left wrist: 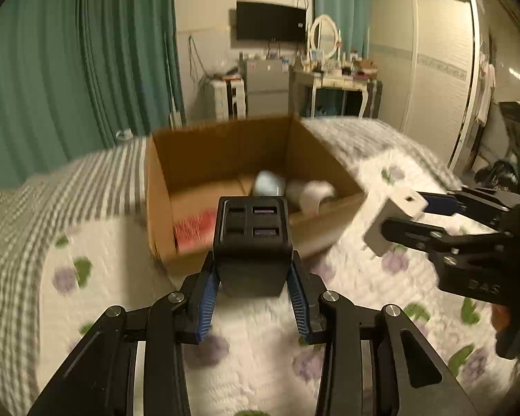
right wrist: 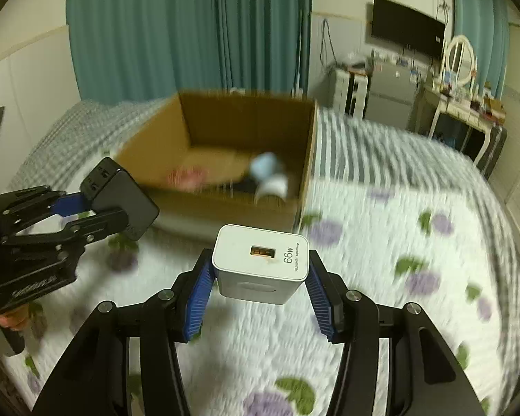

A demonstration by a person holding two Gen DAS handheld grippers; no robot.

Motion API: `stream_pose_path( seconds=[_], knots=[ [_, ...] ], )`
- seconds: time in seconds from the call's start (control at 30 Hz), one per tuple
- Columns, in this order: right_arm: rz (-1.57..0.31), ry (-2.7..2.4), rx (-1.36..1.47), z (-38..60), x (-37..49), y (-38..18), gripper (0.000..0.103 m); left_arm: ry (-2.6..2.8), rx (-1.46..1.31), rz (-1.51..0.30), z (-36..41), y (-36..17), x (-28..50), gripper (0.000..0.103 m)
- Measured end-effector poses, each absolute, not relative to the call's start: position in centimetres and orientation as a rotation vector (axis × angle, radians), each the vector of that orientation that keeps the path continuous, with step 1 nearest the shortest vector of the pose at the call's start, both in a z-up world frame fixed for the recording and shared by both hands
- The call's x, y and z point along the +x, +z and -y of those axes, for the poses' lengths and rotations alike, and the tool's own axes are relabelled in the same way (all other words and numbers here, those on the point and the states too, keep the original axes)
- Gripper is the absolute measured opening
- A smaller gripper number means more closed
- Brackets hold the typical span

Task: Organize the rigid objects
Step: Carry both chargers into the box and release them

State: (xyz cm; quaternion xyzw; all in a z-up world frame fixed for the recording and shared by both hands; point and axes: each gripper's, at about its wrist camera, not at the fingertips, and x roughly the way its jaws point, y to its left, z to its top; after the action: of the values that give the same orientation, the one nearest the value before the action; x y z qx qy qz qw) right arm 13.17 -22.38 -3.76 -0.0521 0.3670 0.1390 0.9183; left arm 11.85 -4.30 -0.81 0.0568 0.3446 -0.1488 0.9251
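Over the flowered bedspread (right wrist: 381, 260), we hold a charger in each gripper, short of the open cardboard box (left wrist: 225, 145).

Largest before us is the bed, its white quilt printed with purple flowers and green leaves, striped grey cloth beyond; on it sits the cardboard box, open at the top, with a pale blue thing (left wrist: 268, 183), a white roll (left wrist: 313, 196) and something red (left wrist: 194, 225) inside, all blurred; our left gripper (left wrist: 253, 287) is closed on the black charger (left wrist: 253, 239), blue pads pressed to its two sides, its port face toward the box; our right gripper (right wrist: 260, 277) clamps the white charger (right wrist: 260, 263), marked 66W, in like fashion; both chargers hang above the quilt, near the box's front wall and outside it.
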Motion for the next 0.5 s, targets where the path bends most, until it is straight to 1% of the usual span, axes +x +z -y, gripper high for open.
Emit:
stream_pose_path(
  seconds=[0.1, 0.27, 0.37, 0.5],
  knots=[
    [-0.714, 0.289, -0.104, 21.6, 15.0, -1.3, 0.052, -0.315, 0.096, -0.697, 4.5, 1.5, 13.4, 0.038],
    [-0.643, 0.310, -0.138, 19.2, 18.7, 2.3, 0.052, -0.309, 0.087, -0.664, 5.3, 3.4, 17.1, 0.038],
    [-0.633, 0.313, -0.159, 18.1, 20.9, 2.7, 0.052, -0.286, 0.082, -0.669, 5.2, 3.3, 19.7, 0.038],
    [-0.652, 0.306, -0.149, 17.5, 23.5, 2.0, 0.052, -0.249, 0.077, -0.703, 4.8, 2.1, 22.6, 0.038]
  ],
)
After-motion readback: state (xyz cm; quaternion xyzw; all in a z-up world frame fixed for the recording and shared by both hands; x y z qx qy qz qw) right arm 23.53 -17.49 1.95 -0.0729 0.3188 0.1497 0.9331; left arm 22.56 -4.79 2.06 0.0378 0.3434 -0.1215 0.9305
